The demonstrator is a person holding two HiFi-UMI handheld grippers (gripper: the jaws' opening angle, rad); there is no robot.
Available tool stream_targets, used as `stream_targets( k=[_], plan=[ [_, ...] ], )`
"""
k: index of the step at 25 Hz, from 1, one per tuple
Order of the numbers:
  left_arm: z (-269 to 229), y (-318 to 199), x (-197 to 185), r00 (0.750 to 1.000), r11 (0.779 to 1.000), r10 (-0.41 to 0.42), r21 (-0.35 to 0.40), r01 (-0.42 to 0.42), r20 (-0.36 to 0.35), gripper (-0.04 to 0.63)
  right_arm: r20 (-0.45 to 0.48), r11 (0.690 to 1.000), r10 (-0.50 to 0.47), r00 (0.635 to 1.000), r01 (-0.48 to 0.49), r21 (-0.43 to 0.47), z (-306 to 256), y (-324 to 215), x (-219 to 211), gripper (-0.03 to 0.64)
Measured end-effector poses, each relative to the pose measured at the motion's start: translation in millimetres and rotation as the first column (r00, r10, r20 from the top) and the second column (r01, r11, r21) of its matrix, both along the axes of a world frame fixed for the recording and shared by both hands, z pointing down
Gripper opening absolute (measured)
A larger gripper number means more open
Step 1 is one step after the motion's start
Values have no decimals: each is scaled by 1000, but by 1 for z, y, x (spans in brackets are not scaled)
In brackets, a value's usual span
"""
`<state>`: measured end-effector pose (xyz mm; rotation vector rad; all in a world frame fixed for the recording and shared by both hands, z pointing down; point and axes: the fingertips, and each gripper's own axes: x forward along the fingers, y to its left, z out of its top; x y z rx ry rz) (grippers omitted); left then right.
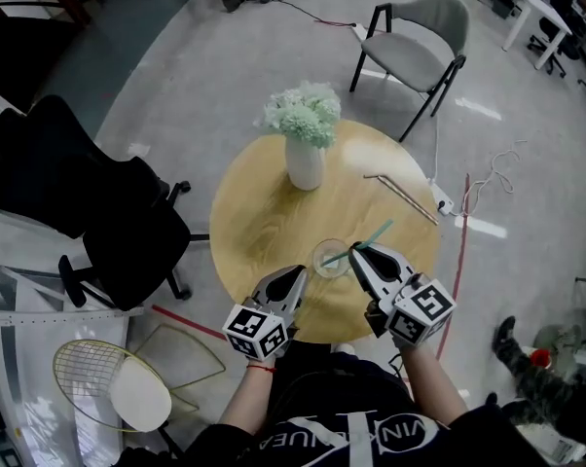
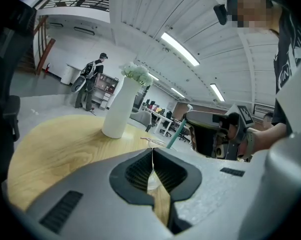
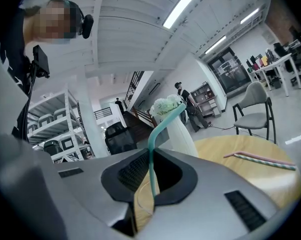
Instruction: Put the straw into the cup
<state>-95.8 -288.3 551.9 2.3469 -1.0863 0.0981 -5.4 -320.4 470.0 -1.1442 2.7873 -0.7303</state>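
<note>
Teal straw (image 1: 375, 233), clear cup (image 1: 317, 261), white vase (image 1: 305, 164), pale wood-grain table (image 1: 259, 217).

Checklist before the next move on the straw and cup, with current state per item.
1. Grip: right tool shut on the teal straw: ok.
2. Straw's lower end at the mouth of the cup: ok. How deep it sits: cannot tell.
3. Cup upright on the table: ok.
4. Support: left tool steadying the cup: cannot tell. Its jaws are together right beside the cup.
5. Vase and spare straws clear of the working spot: ok.
</note>
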Motion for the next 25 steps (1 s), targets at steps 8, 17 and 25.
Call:
stream_targets(
  k=[8,17,25],
  plan=[
    [7,1,-1,1000,1000,2,1,-2,4,12,-20,1000,-5,1000,4,-25,16,-7,-3,25],
    [17,5,5,1000,999,31,-22,-31,-7,12,-27,999,-25,999,23,-48,30,-9,-11,25],
    [22,7,5,999,999,34,-34,-34,-6,12,-14,999,-4,1000,3,-53,34,-12,-7,25]
  ],
)
